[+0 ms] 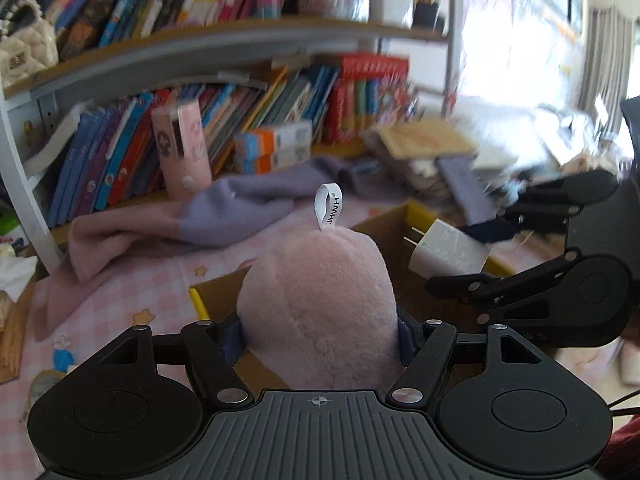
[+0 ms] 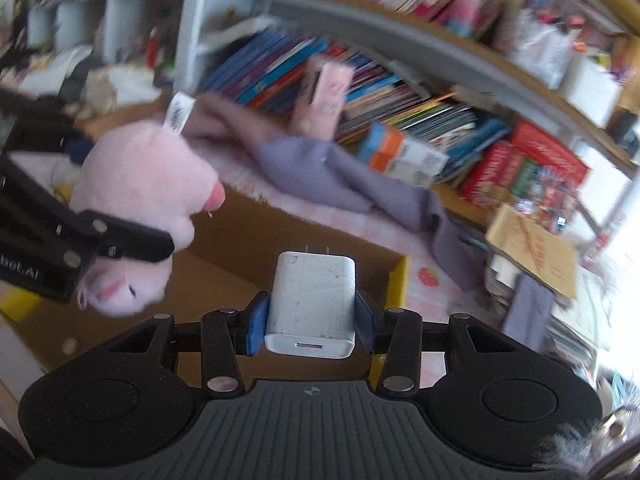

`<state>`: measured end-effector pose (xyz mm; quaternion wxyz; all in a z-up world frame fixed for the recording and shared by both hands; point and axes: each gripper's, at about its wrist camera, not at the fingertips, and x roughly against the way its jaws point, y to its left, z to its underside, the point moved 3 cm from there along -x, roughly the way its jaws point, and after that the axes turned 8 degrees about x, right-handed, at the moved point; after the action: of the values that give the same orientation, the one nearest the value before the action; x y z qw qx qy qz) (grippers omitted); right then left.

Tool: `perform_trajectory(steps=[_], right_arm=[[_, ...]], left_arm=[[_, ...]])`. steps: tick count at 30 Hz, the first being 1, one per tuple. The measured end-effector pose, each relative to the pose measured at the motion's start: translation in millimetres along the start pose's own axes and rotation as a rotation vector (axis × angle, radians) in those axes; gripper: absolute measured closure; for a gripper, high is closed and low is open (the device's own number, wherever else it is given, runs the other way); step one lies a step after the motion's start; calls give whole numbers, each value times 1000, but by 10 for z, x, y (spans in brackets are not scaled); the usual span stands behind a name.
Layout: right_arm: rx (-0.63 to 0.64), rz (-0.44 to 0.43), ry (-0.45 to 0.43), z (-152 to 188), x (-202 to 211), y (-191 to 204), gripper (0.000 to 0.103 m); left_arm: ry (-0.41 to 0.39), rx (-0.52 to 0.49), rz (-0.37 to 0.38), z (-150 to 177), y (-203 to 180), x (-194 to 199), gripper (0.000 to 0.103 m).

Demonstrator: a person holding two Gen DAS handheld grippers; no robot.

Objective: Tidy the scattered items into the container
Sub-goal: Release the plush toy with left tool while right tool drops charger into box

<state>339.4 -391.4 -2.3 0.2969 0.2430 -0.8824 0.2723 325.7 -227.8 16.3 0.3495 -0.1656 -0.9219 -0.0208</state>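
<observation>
Nearest the lens in the left wrist view, the left tongs point(image 1: 320, 332) are clamped on a pink plush toy point(image 1: 320, 312), its white sewn-in label standing up at the centre of the frame. In the right wrist view the right tongs point(image 2: 311, 320) are clamped by their blue pads point(image 2: 257, 320) on a white USB wall charger point(image 2: 311, 300), prongs pointing away from the camera.

Just beyond both loads lies the open cardboard box point(image 2: 248, 232) with yellow edging, filling the lower middle of the right wrist view; in the left wrist view its rim point(image 1: 380, 224) shows at centre right, behind the plush. The charger point(image 1: 448, 252) and the right tongs point(image 1: 500, 248) appear at the right of that frame, over the box opening. The plush point(image 2: 144, 200) and the left tongs point(image 2: 100, 208) sit at the left of the right wrist view, also over the box's brown interior.

The step in hand looks like the carry to the container, with both items near the drop point. The next move probably calls for lowering each load inside the walls and then parting the tongs, with the two hands kept clear of each other.

Farther back, a lilac and pink cloth point(image 1: 208, 216) lies crumpled on the pink checked surface point(image 1: 132, 292), beside a pink cylinder point(image 1: 184, 148). Bookshelves point(image 1: 224, 36) fill the upper frame.
</observation>
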Motion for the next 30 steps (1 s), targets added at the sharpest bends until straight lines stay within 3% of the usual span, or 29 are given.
perform_trajectory(steps=[5, 10, 17, 18, 19, 20, 27, 30], right_arm=[[204, -94, 82, -12, -488, 84, 61], [371, -137, 131, 9, -734, 202, 61], [356, -174, 151, 6, -762, 118, 61], [358, -172, 146, 1, -754, 120, 59], [362, -166, 137, -5, -737, 129, 50], [369, -158, 125, -13, -718, 143, 44], [353, -129, 89, -41, -648, 119, 44], [305, -99, 70, -88, -596, 59, 42]], left_arm=[[131, -75, -66, 79, 48, -439, 32], [185, -175, -94, 153, -60, -623, 31], [212, -202, -122, 157, -132, -716, 25], [215, -212, -130, 157, -146, -723, 22], [212, -222, -138, 154, -161, -726, 20], [204, -232, -150, 159, -173, -716, 17], [138, -244, -236, 146, -189, -648, 13], [92, -199, -255, 82, -179, -553, 13]])
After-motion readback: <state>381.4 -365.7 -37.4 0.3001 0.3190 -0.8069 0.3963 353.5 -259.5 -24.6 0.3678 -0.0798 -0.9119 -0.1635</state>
